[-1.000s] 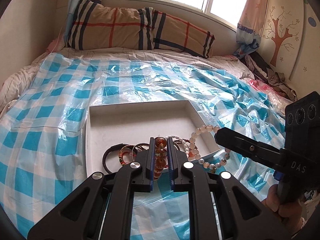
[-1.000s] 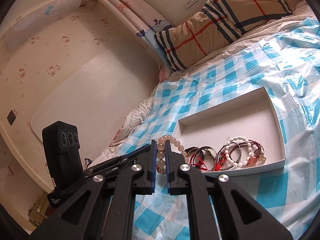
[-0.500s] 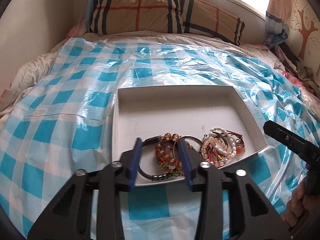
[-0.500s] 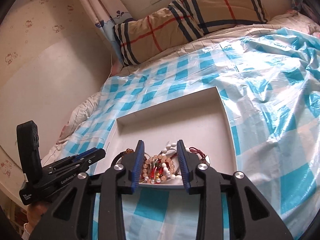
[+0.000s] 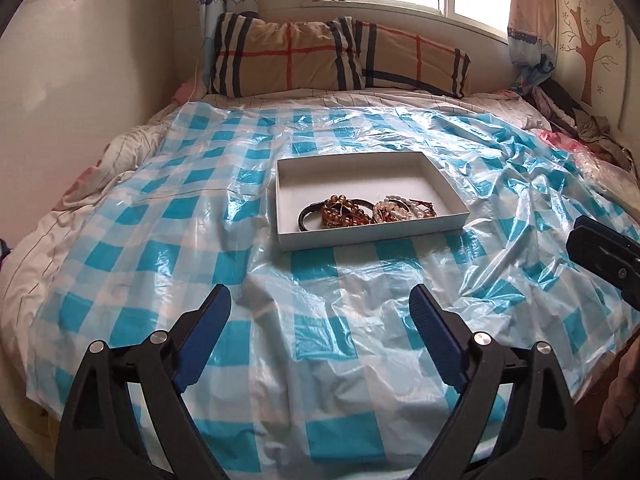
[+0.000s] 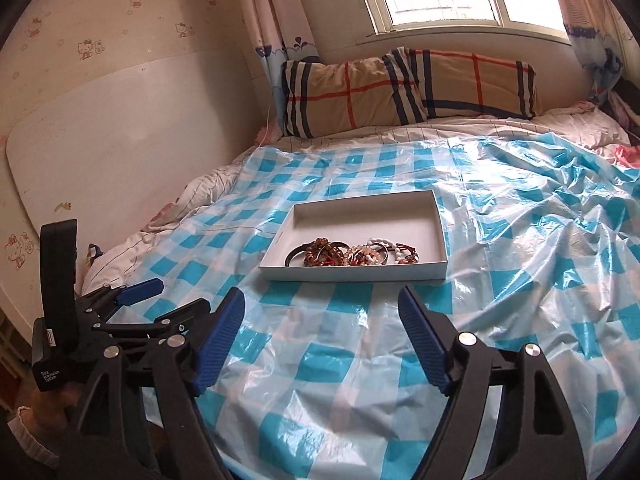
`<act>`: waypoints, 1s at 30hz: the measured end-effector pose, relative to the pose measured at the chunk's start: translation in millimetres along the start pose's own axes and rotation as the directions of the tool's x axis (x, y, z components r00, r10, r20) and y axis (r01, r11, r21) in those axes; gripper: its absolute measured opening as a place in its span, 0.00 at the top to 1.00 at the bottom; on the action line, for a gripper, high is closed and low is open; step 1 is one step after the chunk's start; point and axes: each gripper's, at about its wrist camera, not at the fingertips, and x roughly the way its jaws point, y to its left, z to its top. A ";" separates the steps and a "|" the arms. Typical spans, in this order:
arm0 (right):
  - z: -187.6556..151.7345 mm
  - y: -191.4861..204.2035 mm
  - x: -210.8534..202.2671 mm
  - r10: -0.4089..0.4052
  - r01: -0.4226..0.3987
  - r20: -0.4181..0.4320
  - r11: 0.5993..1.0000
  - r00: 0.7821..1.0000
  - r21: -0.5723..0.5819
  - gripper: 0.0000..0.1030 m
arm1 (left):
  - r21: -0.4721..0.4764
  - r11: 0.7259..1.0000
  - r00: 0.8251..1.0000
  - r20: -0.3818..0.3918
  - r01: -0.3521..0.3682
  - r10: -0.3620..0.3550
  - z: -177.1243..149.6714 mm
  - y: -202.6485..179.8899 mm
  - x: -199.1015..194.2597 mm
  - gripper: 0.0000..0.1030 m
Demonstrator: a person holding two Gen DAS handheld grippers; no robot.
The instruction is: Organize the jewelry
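All visible bracelets are gathered in the white tray, none is seen on the checkered sheet, and both the left gripper and right gripper are held spread, empty, well apart from it.

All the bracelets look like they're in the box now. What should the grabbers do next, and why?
Probably just set both down and stop. The left gripper and right gripper are wide open, hold nothing, and hover above the checked sheet short of the white box. The bracelets lie bunched along its near side, and none shows on the sheet.
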 end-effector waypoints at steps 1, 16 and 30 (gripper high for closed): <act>-3.2 3.6 -7.8 -0.008 0.008 0.006 1.000 1.000 -0.006 0.26 | -0.003 1.000 1.000 0.007 0.000 0.000 -3.8 0.4 -10.6 0.15; -48.4 28.6 -95.3 -0.082 0.083 0.045 0.996 0.996 -0.024 0.20 | 0.013 1.000 0.997 0.079 -0.006 0.005 -44.1 -5.4 -111.1 0.08; -86.7 64.5 -143.8 -0.116 0.122 0.103 0.991 0.988 -0.060 0.13 | -0.010 1.000 0.992 0.123 -0.013 0.014 -82.7 -15.6 -159.7 0.08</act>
